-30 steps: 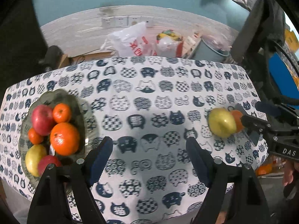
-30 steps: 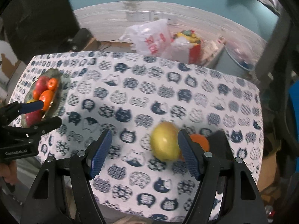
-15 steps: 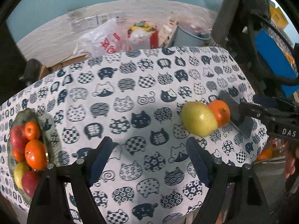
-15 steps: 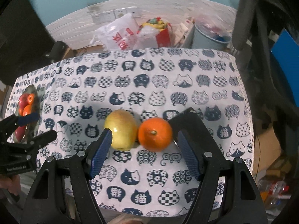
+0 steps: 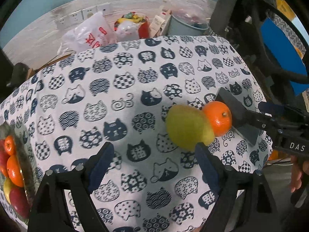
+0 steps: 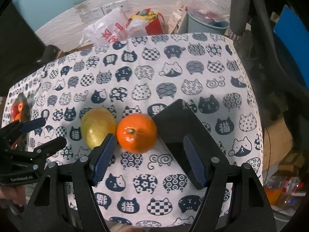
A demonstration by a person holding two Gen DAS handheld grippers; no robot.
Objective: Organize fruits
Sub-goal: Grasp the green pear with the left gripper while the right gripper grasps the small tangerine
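A yellow-green pear [image 5: 188, 127] and an orange [image 5: 218, 118] lie touching each other on the cat-print tablecloth [image 5: 119, 89]. My left gripper [image 5: 152, 166] is open and empty, with the pear just ahead of its right finger. My right gripper [image 6: 148, 158] is open and empty, with the orange [image 6: 136, 133] just ahead between its fingers and the pear [image 6: 97, 127] beyond its left finger. A plate of fruit [image 5: 11, 172] holding apples and oranges sits at the table's far left edge. The right gripper shows in the left wrist view [image 5: 249, 123], and the left one in the right wrist view [image 6: 40, 133].
A flat black object [image 6: 179, 123] lies on the cloth right of the orange. Behind the table stand plastic bags [image 5: 90, 34], a red bag [image 6: 152, 24] and a grey bin [image 5: 185, 26]. A black chair [image 6: 251, 11] stands at the right.
Both grippers have moved toward the pear and the orange, which now appear larger and closer. The plate has slid to the left edge of the left wrist view. Both grippers stay open.
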